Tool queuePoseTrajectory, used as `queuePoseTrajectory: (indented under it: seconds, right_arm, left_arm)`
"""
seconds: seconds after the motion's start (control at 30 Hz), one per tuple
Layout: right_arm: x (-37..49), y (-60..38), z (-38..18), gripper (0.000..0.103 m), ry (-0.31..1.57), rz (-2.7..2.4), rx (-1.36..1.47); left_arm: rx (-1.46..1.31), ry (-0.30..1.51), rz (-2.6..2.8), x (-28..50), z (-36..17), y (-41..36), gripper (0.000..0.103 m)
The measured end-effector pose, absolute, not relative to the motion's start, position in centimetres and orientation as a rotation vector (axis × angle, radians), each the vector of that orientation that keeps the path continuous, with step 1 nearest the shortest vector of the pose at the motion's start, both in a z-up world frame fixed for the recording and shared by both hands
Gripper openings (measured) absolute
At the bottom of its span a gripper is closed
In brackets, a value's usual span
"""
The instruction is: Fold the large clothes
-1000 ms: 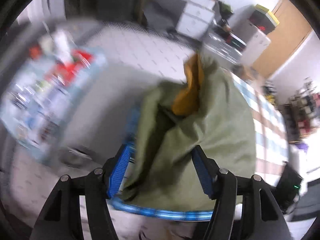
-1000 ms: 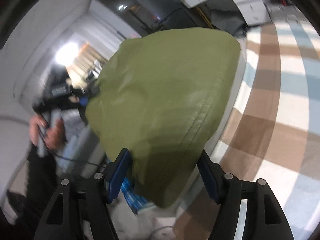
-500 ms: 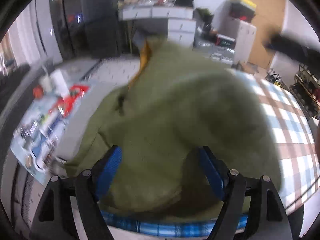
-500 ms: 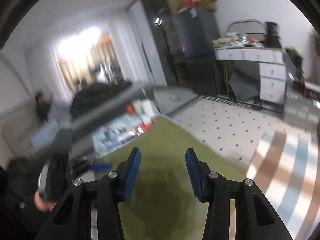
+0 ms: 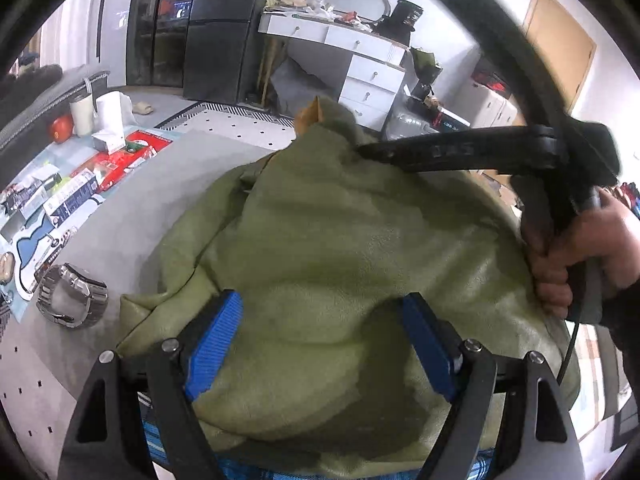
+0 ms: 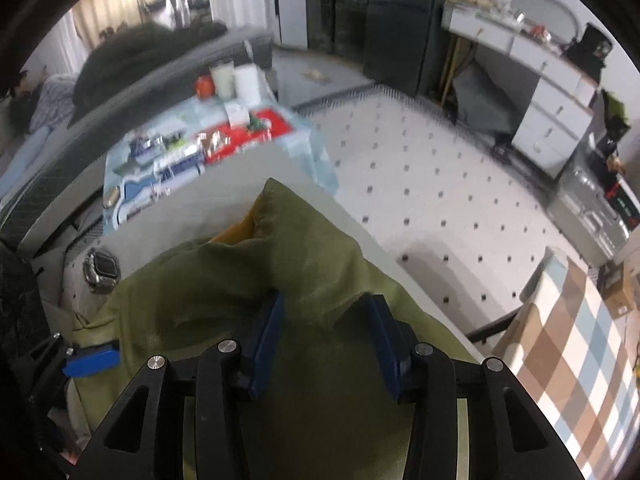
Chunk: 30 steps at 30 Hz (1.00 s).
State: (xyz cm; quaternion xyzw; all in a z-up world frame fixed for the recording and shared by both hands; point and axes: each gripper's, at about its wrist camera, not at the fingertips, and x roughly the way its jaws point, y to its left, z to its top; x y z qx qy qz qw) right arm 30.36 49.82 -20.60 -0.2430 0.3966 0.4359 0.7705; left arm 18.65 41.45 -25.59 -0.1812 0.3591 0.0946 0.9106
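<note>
Olive green garment [image 5: 340,248] heaped on grey table [image 5: 132,216], mustard lining showing at far edge. Soft, limp, bulky, probably light; grab hems or corners, not bunched middle. Left gripper [image 5: 320,344] jaws apart over cloth, no pinch. Right gripper [image 6: 326,340] jaws closing, fabric fold between.

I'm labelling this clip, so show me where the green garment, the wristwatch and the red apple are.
green garment [image 5: 352,248]: left wrist view, middle of the bunched cloth.
wristwatch [image 5: 74,294]: left wrist view, on its metal band.
red apple [image 5: 61,129]: left wrist view, on its rounded side.
</note>
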Motion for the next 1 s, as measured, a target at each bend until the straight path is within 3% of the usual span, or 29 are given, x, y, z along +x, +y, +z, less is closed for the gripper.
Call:
queuePoseTrajectory:
  seconds: [0.2, 0.27, 0.43, 0.6, 0.63, 0.67, 0.73, 0.77, 0.87, 1.0]
  right_arm:
    - [24.5, 40.8, -17.5, 0.044, 0.747, 1.026, -0.39]
    - [21.3, 38.1, -18.8, 0.058, 0.715, 1.013, -0.449]
    - [14.9, 31.8, -22.4, 0.059, 0.726, 1.127, -0.398]
    - [11.6, 24.4, -18.9, 0.057, 0.644, 1.111, -0.17]
    - [10.3, 21.8, -17.3, 0.062, 0.562, 1.097, -0.101]
    - [9.4, 20.2, -16.3, 0.075, 0.505, 1.086, -0.068]
    - [7.0, 16.9, -14.2, 0.095, 0.377, 1.033, -0.02]
    - [5.4, 15.2, -13.2, 0.102, 0.301, 1.004, 0.005]
    - [1.6, 11.6, -11.0, 0.103, 0.125, 0.918, 0.07]
    - [-2.1, 10.4, -9.1, 0.103, 0.03, 0.89, 0.021]
  left_arm:
    - [-0.309, 0.717, 0.277, 17.5, -24.4, 39.8, 0.08]
    - [-0.254, 0.723, 0.336, 17.4, -24.2, 39.0, 0.081]
    - [-0.186, 0.737, 0.4, 16.6, -23.7, 37.2, 0.082]
    - [-0.284, 0.591, 0.448, 10.9, -20.1, 35.4, 0.082]
    - [-0.309, 0.546, 0.457, 9.5, -19.3, 34.8, 0.083]
    - [-0.33, 0.481, 0.464, 7.6, -18.3, 33.7, 0.084]
    - [-0.328, 0.387, 0.49, 4.3, -16.5, 31.1, 0.102]
    - [-0.31, 0.347, 0.495, 3.1, -15.9, 29.8, 0.102]
    - [-0.195, 0.256, 0.513, -0.1, -14.4, 25.3, 0.102]
    - [-0.149, 0.268, 0.494, -2.0, -14.0, 22.2, 0.102]
